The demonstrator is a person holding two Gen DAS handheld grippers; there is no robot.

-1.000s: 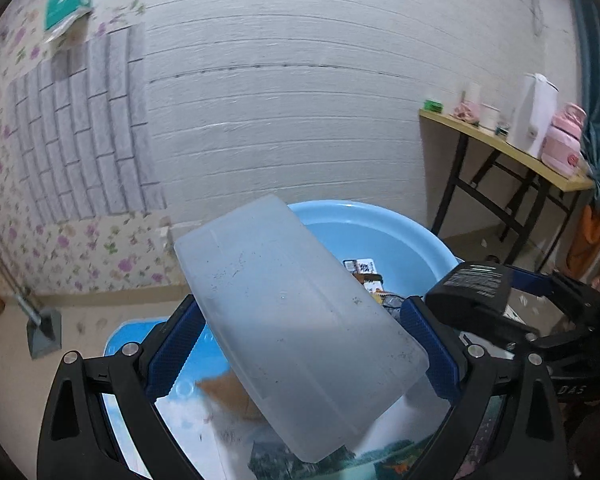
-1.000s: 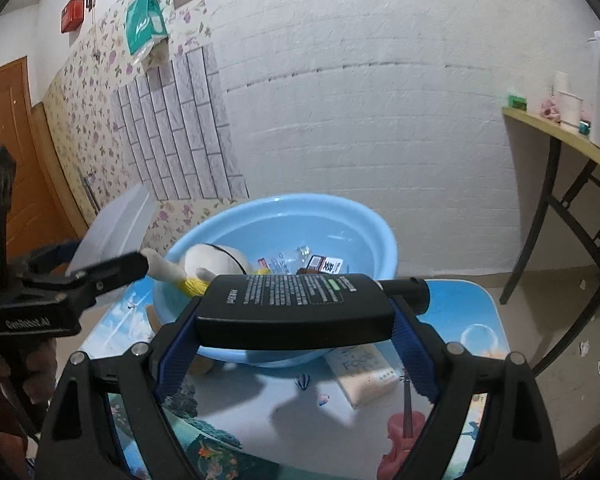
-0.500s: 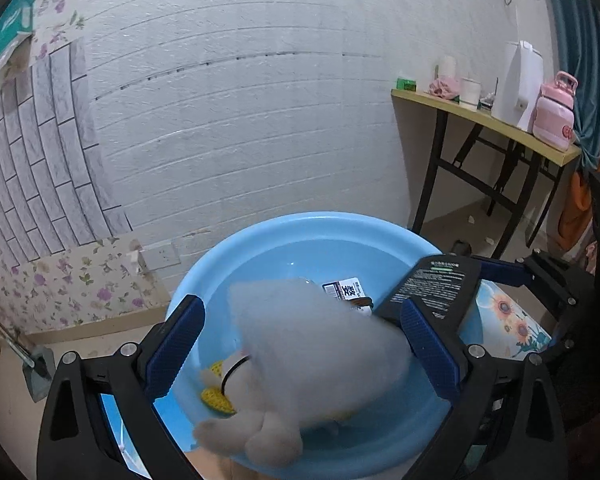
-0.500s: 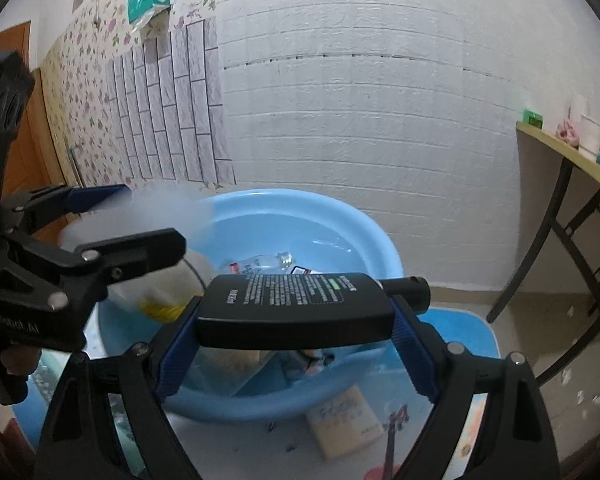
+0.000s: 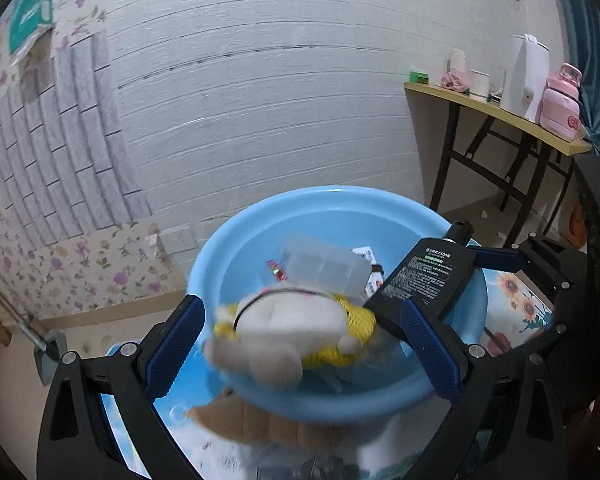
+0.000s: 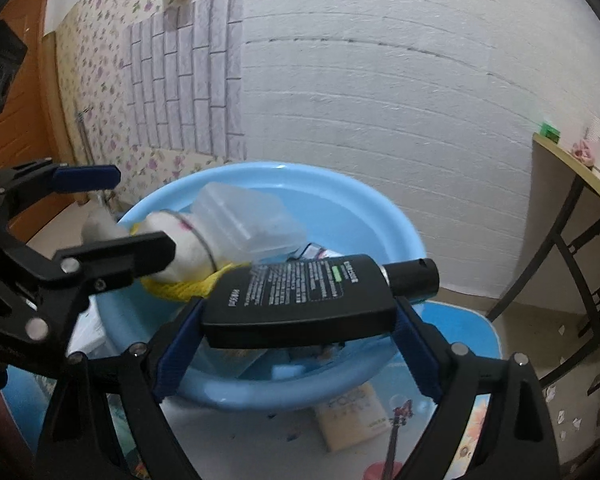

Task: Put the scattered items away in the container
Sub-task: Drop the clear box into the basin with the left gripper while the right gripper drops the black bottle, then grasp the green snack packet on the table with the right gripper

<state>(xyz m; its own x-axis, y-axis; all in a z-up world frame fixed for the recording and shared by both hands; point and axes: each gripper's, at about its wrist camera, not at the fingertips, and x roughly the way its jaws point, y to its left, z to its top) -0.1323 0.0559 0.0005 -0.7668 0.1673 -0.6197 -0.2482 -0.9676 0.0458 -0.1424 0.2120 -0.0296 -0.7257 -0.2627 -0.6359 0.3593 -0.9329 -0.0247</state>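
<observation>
A light blue basin (image 5: 340, 193) (image 6: 260, 166) holds a white and yellow plush toy (image 5: 284, 328) (image 6: 180, 244), small packets and a translucent plastic box (image 5: 324, 268) (image 6: 244, 220) resting on the toy. My left gripper (image 5: 300, 312) (image 6: 116, 216) hovers open over the basin's near left rim, with nothing between its fingers. My right gripper (image 6: 298, 312) (image 5: 460, 264) carries a flat black bottle (image 6: 300, 296) (image 5: 424, 276) crosswise over the basin's right side. Its jaws are opening, and the pads still touch the bottle's two ends.
The basin stands on a table with a picture cover (image 6: 452, 328). On it lie a pale booklet (image 6: 352, 416), a red item (image 6: 380, 472) and a brown item (image 5: 260, 420). A side table (image 5: 496, 108) at the right carries a white jug and a pink flask.
The translucent box has left my left gripper's jaws and dropped into the basin onto the plush toy. My right gripper has carried the black bottle over the basin and tilted it.
</observation>
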